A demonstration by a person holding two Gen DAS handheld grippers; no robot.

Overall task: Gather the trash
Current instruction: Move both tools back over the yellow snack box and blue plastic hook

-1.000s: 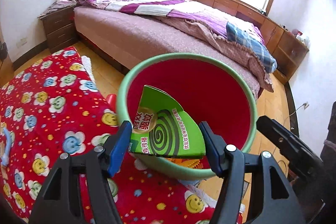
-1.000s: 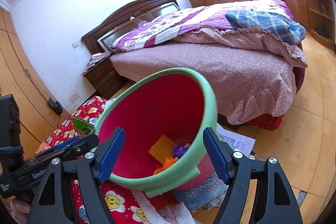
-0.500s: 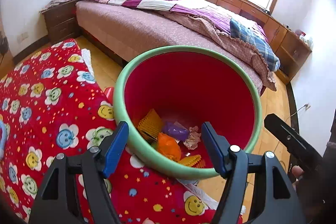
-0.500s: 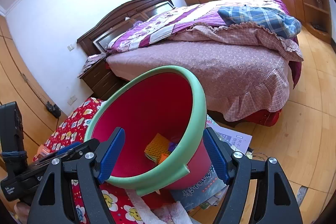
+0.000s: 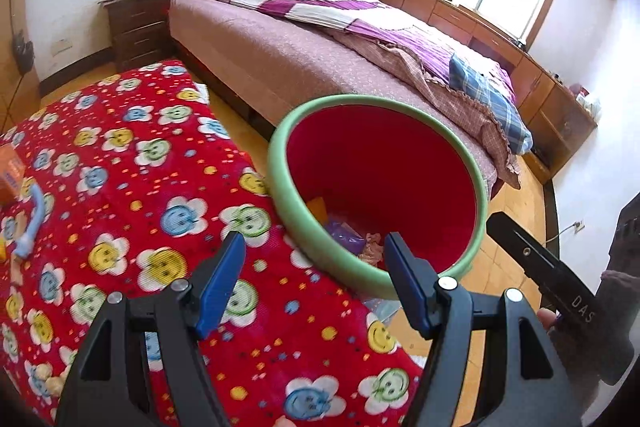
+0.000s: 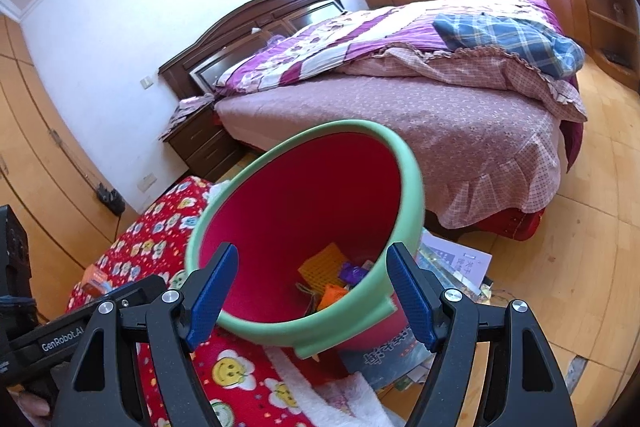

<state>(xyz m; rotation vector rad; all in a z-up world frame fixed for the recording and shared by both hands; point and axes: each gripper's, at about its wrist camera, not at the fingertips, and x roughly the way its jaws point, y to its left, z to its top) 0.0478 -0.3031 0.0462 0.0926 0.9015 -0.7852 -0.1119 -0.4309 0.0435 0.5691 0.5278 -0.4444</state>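
Observation:
A bin with a green rim [image 5: 280, 187] and red inside leans at the edge of the red smiley-flower blanket [image 5: 132, 155]. In it lie a purple wrapper [image 6: 352, 271], a yellow mesh piece [image 6: 322, 261] and an orange scrap [image 6: 334, 297]. My left gripper [image 5: 315, 243] is open and empty, low over the blanket's edge just left of the bin. An orange box [image 5: 10, 171] and a blue tube [image 5: 34, 223] lie on the blanket at far left. My right gripper [image 6: 312, 253] is open, and the bin's near rim [image 6: 256, 327] lies between its fingers.
A large bed [image 5: 300, 67] with purple bedding fills the room behind the bin, with a dark nightstand [image 5: 140, 23] beside it. Magazines [image 6: 452, 263] lie on the wooden floor under and beside the bin. Wooden cabinets [image 5: 560, 107] line the window wall.
A green printed box was between my left fingers over the bin and is now out of view. The left gripper has drawn back to the left, over the blanket. The right gripper has hardly moved.

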